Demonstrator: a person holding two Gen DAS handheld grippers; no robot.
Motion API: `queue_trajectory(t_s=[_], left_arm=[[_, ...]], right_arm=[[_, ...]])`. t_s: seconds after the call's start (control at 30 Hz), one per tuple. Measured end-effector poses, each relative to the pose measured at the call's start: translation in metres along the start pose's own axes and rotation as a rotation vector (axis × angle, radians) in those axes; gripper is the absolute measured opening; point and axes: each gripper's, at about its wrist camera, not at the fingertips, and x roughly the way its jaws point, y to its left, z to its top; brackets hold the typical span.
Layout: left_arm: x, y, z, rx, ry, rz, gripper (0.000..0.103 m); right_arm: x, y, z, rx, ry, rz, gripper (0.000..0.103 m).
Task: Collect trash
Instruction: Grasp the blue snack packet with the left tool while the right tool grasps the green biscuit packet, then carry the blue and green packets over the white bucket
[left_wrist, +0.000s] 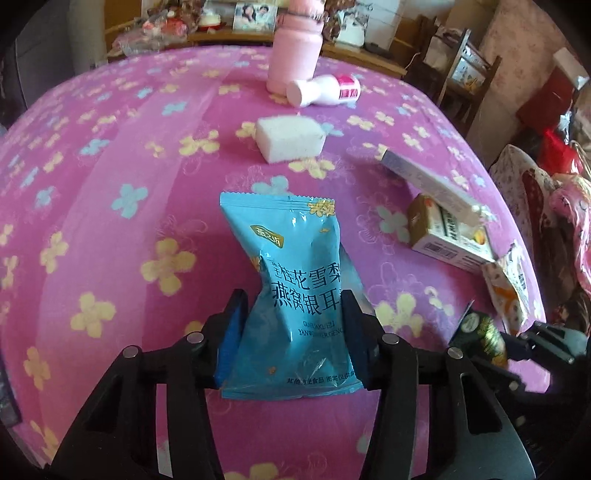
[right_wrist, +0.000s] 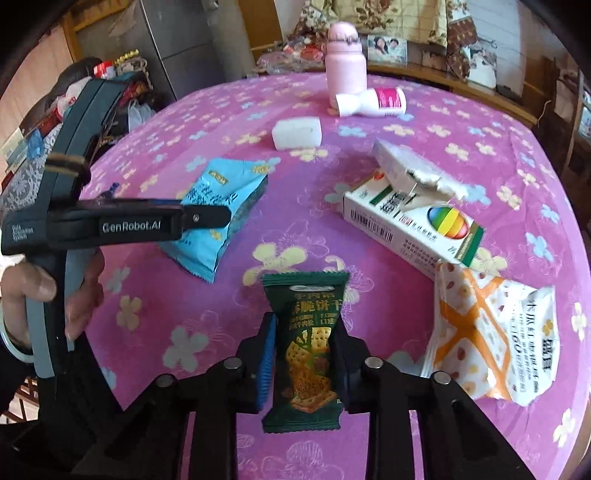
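Observation:
My left gripper (left_wrist: 293, 314) is shut on a blue snack packet (left_wrist: 291, 288), squeezing its middle just above the pink flowered tablecloth (left_wrist: 110, 229). It also shows in the right wrist view, left gripper (right_wrist: 221, 218) on the blue packet (right_wrist: 218, 218). My right gripper (right_wrist: 304, 339) is shut on a green cracker packet (right_wrist: 306, 354). That green packet (left_wrist: 482, 338) and the right gripper (left_wrist: 517, 345) show at the right edge of the left wrist view.
On the table lie a white and orange wrapper (right_wrist: 487, 336), a white medicine box (right_wrist: 410, 218) with a torn box (right_wrist: 410, 166) on it, a white sponge block (right_wrist: 297, 133), a tipped white bottle (right_wrist: 373, 101) and an upright pink bottle (right_wrist: 345, 66). Cluttered furniture rings the table.

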Motion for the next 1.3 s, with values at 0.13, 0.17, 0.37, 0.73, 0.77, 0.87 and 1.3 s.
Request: queue_trajectory(t_s=[0.13,0.17,0.37,0.73,0.77,0.87,1.3], left_arm=[[-0.019,-0.009,-0.002,0.018,-0.035,-0.002,0.048],[-0.024,-0.012,-0.002,0.021,-0.044,-0.004,0.048],[-0.047,-0.038,-0.006,0.055,-0.089,-0.026,0.048],[-0.060,-0.097,-0.013,0.145,-0.116,-0.079,0.048],[-0.061,-0.102,-0.014,0.154,-0.117,-0.085,0.048],[-0.060,-0.124,-0.015,0.187,-0.115,-0.104,0.048],[-0.049,-0.221,-0.021,0.336,-0.100,-0.187,0.048]], right_arm=[[-0.024,0.003,-0.001,0.015,-0.057,-0.012,0.026],[-0.030,0.003,-0.001,0.024,-0.072,-0.013,0.026],[-0.054,0.000,-0.003,0.063,-0.120,-0.037,0.026],[-0.098,-0.025,-0.019,0.155,-0.196,-0.080,0.026],[-0.101,-0.028,-0.021,0.163,-0.202,-0.086,0.026],[-0.115,-0.040,-0.029,0.191,-0.218,-0.106,0.026],[-0.164,-0.097,-0.072,0.318,-0.259,-0.198,0.026]])
